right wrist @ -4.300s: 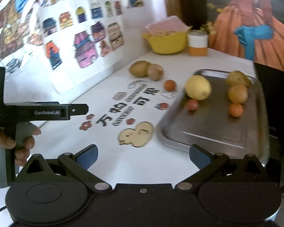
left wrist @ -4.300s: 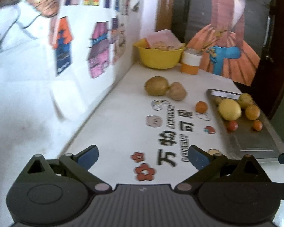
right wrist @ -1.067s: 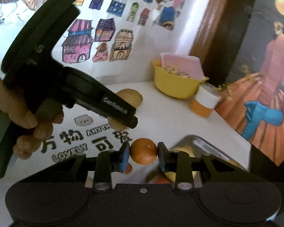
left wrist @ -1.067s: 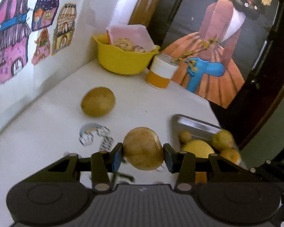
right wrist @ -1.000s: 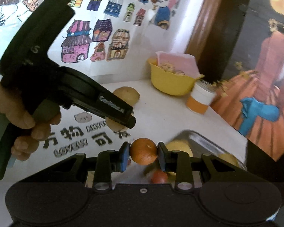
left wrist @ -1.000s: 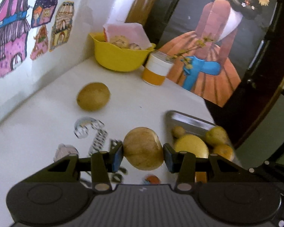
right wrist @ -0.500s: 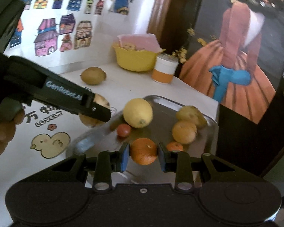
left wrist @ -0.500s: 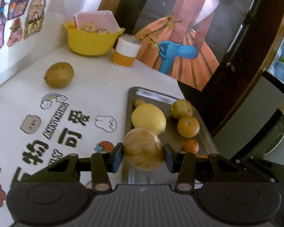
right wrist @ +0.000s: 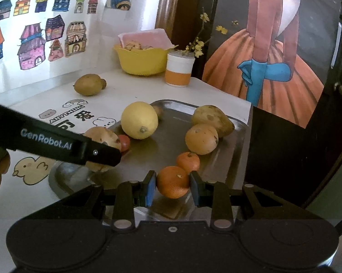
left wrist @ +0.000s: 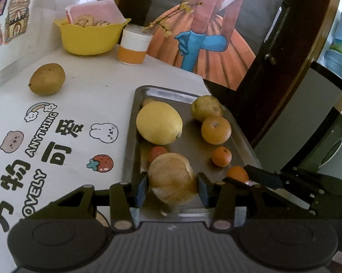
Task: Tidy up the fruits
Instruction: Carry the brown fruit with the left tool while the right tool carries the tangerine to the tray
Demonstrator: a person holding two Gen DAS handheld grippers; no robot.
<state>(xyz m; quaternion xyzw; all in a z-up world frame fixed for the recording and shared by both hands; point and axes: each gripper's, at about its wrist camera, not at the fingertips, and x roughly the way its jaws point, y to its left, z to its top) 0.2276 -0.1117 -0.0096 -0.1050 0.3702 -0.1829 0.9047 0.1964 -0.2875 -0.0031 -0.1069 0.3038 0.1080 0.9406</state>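
Two grippers over metal tray (left wrist: 130, 141). Left gripper (left wrist: 172, 187): fingers pinching tan round fruit (left wrist: 172, 178) at near end of tray, just beside small red fruit (left wrist: 157, 153). Right gripper (right wrist: 172, 187): fingers pinching orange (right wrist: 172, 181), just beside smaller orange (right wrist: 188, 161). Lemon (left wrist: 159, 122) in tray. Brown fruit (left wrist: 47, 79) on table (left wrist: 91, 86), well apart, near yellow bowl (left wrist: 89, 38).

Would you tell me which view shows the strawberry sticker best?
The left wrist view: the strawberry sticker lies fully visible on the table beside the tray. In the right wrist view it cannot be seen.
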